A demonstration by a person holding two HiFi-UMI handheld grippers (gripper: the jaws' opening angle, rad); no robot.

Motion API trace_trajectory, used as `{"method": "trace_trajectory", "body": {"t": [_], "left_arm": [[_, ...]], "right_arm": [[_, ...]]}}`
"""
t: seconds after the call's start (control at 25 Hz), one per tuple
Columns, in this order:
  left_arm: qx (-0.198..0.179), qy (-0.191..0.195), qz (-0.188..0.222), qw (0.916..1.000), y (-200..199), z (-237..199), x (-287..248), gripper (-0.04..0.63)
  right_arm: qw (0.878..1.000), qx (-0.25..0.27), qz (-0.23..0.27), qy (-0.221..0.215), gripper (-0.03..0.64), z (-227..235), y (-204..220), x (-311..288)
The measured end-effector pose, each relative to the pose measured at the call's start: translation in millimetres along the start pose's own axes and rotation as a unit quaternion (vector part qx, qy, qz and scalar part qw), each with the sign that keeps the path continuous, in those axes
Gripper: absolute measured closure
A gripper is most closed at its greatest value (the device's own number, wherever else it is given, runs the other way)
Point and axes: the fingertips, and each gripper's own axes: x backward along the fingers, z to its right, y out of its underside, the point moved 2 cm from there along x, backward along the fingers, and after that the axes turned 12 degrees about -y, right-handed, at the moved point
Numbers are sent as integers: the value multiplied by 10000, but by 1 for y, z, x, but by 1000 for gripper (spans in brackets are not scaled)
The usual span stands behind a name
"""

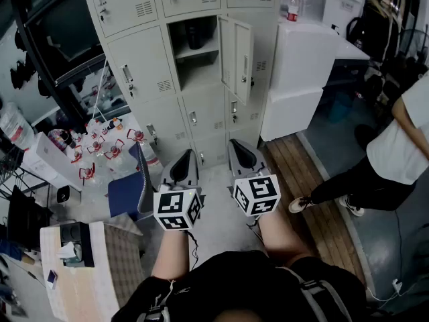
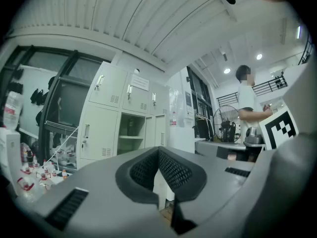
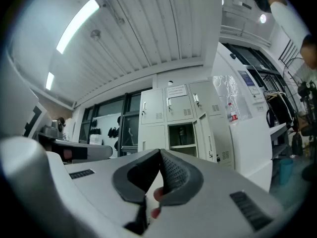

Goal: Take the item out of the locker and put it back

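The grey locker bank (image 1: 144,66) stands ahead, with one compartment (image 1: 196,62) open and its door (image 1: 240,58) swung to the right. A dark bottle-like item (image 1: 194,36) stands on that compartment's upper shelf. It also shows as a small dark shape (image 2: 130,128) in the left gripper view and as a similar dark shape (image 3: 182,133) in the right gripper view. My left gripper (image 1: 188,154) and right gripper (image 1: 236,143) are held side by side low in front of the lockers, well short of the open compartment. Both are shut with nothing between the jaws.
A white cabinet (image 1: 301,72) with a red-labelled bottle (image 1: 293,5) on top stands right of the lockers. A person in a white shirt (image 1: 402,146) stands at the right. A blue chair (image 1: 131,190) and several small bottles (image 1: 100,146) are at the left.
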Motion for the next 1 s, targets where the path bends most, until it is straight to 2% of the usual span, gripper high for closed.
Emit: {"method": "trace_trajectory", "body": {"t": [0.2,0.52,0.76,1.0], "left_arm": [[-24,-67,-23,10000,3,25,-1,583],[-113,-242,-80,9996,6,73,2,583],[-121,-346,-58,9993,9,81,0,583],[-120,-254,13,9996,13,84,-14,583]], "right_arm": [[9993,-256,46,-284,603,14,-3,17],[9990,-150,-107,-400,603,41,-4,45],[9991,-162,-51,-397,603,52,-5,51],[9988,-235,-37,-429,603,59,3,41]]}}
